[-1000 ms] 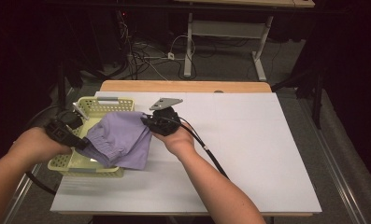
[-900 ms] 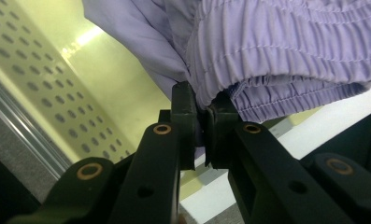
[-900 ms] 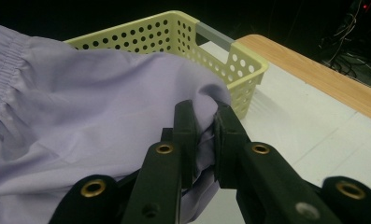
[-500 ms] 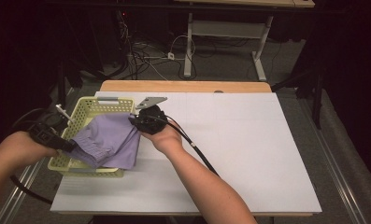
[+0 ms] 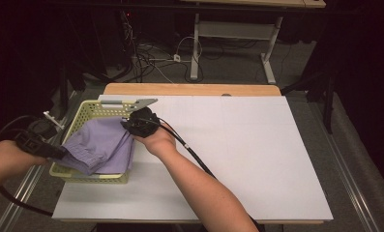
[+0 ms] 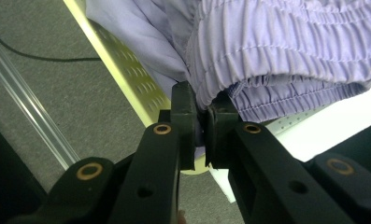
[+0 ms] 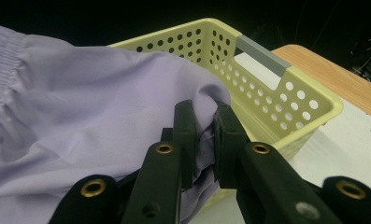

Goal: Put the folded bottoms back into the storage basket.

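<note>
Holding the soft, limp purple garment (image 5: 102,145) over the yellow basket (image 5: 90,108), your left gripper (image 6: 199,126) clamps its elastic waistband, your right gripper (image 7: 205,140) pinches loose fabric; both edges hold well.

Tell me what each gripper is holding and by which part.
Both hold the purple garment over the yellow basket. The left gripper pinches it at the gathered elastic band; the right gripper pinches a fold of plain fabric at the opposite edge.
</note>
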